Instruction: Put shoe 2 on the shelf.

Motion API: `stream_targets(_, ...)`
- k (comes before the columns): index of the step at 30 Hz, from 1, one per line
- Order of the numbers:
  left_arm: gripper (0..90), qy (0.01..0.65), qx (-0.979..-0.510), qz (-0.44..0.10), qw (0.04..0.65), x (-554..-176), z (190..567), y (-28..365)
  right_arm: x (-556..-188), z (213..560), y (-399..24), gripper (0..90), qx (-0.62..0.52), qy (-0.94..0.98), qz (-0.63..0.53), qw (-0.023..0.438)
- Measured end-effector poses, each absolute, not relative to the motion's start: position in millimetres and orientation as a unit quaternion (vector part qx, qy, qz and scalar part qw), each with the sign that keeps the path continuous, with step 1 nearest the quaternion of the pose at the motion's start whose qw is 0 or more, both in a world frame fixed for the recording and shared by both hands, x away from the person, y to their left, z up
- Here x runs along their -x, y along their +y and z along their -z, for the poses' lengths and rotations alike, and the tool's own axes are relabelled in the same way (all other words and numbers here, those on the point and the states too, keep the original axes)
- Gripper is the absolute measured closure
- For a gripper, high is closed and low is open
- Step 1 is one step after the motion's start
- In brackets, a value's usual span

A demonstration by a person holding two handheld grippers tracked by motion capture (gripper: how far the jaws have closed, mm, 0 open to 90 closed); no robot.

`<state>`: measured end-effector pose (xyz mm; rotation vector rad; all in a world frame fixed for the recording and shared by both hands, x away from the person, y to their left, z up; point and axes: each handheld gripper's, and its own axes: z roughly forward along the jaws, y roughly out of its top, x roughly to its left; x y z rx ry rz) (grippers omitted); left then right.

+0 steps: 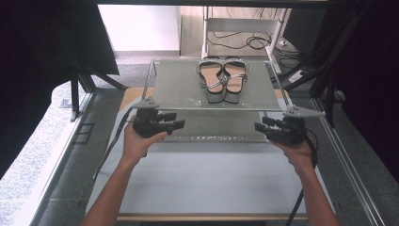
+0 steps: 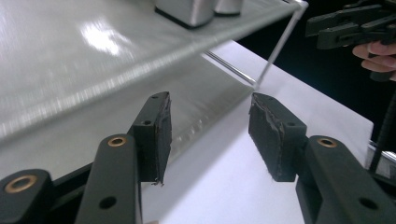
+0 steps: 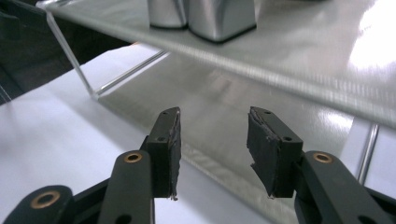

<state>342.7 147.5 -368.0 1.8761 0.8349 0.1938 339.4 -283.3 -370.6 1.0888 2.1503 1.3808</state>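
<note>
Both tongs, left (image 1: 175,120) and right (image 1: 263,124), gape empty, held level, pointing inward before the rack (image 1: 188,89).

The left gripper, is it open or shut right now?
Open. In the left gripper view the left gripper has a wide gap between its two black jaws, with nothing held; white table shows through.

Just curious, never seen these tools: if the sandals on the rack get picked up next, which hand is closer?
Roughly equal, slightly right. The sandals sit right of the shelf's centre. Both the left gripper and right gripper hang open at the front corners.
</note>
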Motion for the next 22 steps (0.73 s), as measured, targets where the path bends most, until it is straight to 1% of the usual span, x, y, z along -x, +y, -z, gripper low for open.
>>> stream_targets(4,48.5,0.34,-0.782,-0.076,0.516,-323,386,156,-319,387,-293,52.8,-0.381,0.759,-0.494,0.186)
stream_targets(8,48.1,0.347,-0.783,-0.076,0.51,-310,405,164,-300,403,-299,51.8,-0.377,0.755,-0.502,0.189)
stream_targets(11,47.9,0.349,-0.783,-0.073,0.51,-302,413,169,-290,412,-300,51.5,-0.373,0.758,-0.496,0.2)
stream_targets(12,47.4,0.348,-0.786,-0.08,0.505,-300,415,170,-288,414,-300,51.4,-0.371,0.759,-0.495,0.202)
stream_targets(16,46.7,0.347,-0.789,-0.075,0.501,-295,421,173,-286,417,-296,50.4,-0.366,0.765,-0.491,0.2)
stream_targets(18,45.5,0.347,-0.792,-0.075,0.496,-294,424,174,-286,417,-294,49.2,-0.366,0.766,-0.491,0.197)
stream_targets(20,43.0,0.345,-0.801,-0.093,0.48,-290,427,172,-287,419,-293,47.6,-0.368,0.766,-0.488,0.199)
stream_targets(22,41.9,0.338,-0.807,-0.09,0.476,-288,429,170,-286,422,-294,46.3,-0.374,0.765,-0.484,0.202)
